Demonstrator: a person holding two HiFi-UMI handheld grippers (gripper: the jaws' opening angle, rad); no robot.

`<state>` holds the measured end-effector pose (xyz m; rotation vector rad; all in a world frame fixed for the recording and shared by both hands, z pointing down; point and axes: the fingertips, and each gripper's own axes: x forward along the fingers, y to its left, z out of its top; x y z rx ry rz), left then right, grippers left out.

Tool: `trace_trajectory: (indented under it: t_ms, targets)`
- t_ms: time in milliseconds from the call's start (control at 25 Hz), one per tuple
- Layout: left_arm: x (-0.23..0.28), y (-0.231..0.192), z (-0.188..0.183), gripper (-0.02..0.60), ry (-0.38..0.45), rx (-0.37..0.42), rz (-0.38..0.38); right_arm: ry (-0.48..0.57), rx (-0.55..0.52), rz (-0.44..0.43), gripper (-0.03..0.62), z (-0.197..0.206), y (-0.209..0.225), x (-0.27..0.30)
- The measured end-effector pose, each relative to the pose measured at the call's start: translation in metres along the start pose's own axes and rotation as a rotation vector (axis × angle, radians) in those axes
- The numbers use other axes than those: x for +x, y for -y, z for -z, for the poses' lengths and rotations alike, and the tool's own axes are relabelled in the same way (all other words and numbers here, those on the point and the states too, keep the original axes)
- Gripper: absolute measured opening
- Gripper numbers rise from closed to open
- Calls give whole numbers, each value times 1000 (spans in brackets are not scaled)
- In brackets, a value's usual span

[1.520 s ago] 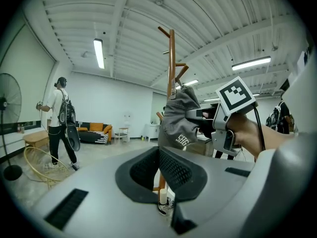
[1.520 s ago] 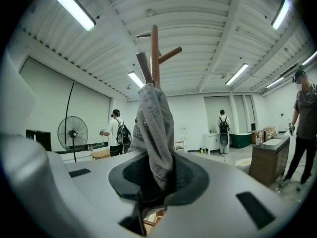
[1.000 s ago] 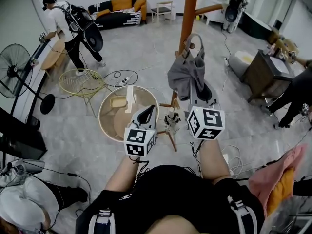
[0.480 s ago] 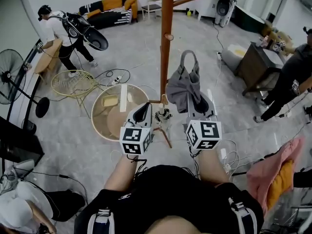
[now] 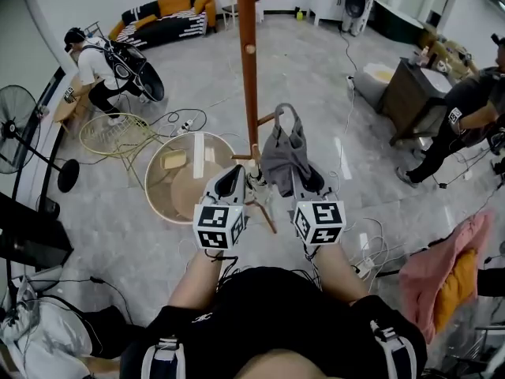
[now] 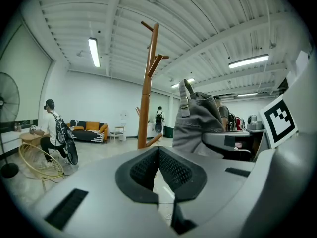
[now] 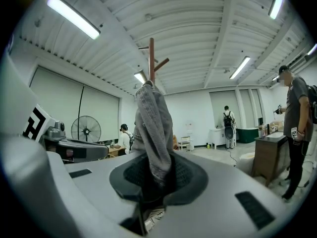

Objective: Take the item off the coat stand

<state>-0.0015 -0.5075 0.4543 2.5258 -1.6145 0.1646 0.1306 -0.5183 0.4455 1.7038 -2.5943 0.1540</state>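
The wooden coat stand (image 5: 248, 61) rises in front of me, and its pole shows in the left gripper view (image 6: 145, 93) too. The item is a grey fabric bag (image 5: 284, 155) with a strap loop on top. My right gripper (image 5: 304, 181) is shut on the bag's lower fabric (image 7: 154, 128), which rises straight out of the jaws. The bag is just right of the pole, beside a low peg (image 5: 266, 119); its strap does not look hooked on anything. My left gripper (image 5: 236, 178) is shut and empty, level with the right one, near the pole's foot. The bag (image 6: 198, 125) shows to its right.
A round wooden table (image 5: 162, 188) stands left of the stand's base, with a yellow wire chair (image 5: 126, 133) and a floor fan (image 5: 20, 125) further left. Cables lie on the floor. A dark cabinet (image 5: 410, 101) and a person (image 5: 461, 117) are at the right, another person (image 5: 95, 73) at the back left.
The right gripper has drawn the grey bag down and towards me, away from the peg where it hung. The stand has slid left in the head view. Both grippers stay shut.
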Motion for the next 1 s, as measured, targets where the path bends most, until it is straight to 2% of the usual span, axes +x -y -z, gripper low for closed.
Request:
trace_trajectory:
  t_ms: [280, 520, 760, 1000]
  targets:
    - [-11, 10, -1, 15, -11, 9, -14, -23, 33, -27, 69, 4, -1, -11]
    - [-29, -5, -17, 15, -20, 8, -19, -35, 43, -27, 69, -10, -22, -10]
    - [-28, 17, -4, 15, -15, 17, -16, -21, 49, -23, 69, 2, -6, -25]
    - [-26, 29, -6, 15, -2, 22, -20, -22, 45, -24, 69, 3, 2, -32]
